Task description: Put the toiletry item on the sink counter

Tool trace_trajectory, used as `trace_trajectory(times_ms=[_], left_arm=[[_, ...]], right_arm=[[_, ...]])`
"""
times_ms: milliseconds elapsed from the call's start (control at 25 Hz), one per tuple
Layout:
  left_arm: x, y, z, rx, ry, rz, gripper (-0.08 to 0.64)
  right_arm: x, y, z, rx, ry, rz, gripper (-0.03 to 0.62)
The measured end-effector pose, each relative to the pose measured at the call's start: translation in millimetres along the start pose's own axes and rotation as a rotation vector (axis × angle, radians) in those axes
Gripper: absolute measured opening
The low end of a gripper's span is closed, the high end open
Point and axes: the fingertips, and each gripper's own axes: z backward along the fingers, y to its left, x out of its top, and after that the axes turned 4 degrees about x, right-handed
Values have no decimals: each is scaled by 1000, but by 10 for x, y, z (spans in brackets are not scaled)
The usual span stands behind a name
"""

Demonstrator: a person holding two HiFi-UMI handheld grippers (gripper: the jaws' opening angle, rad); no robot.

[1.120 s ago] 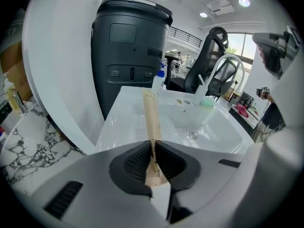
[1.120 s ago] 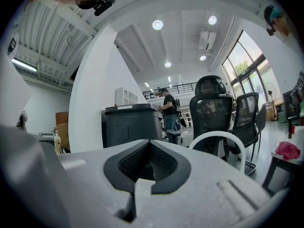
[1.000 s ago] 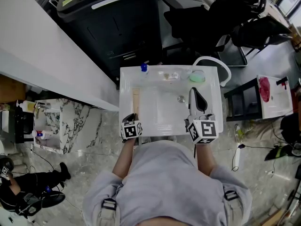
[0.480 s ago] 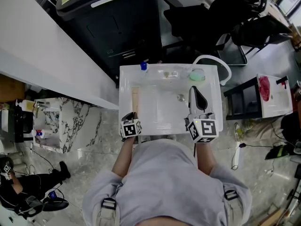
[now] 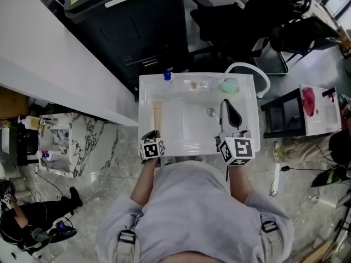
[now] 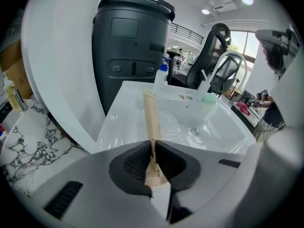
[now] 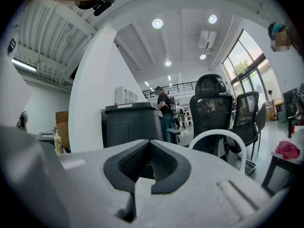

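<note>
Left tongs (image 6: 153, 148) pinch the near end of a long, flat tan toiletry packet (image 6: 151, 113), which stretches forward along the left rim of the white moulded sink surface (image 6: 116, 122). Gripping it by the tail probably lets its length be laid flat before release; whether it already rests there I cannot tell. Right tongs (image 7: 149, 158) are pressed together on nothing, raised clear of the basin. Compared with a second ago, tongs and packet have barely shifted.
</note>
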Motion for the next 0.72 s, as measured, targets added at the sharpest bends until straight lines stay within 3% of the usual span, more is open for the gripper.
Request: trace_trajectory(times_ms=[200,320,720], left_arm=[[11,56,2,30,2,-4,35],[14,92,-4,43,3,-19,110],[104,156,39,48,-24,3,109]], right_arm=[[2,10,-17,2,2,1,5],[-12,24,-16,3,3,0,5],[-9,43,-44,4,5,-1,5]])
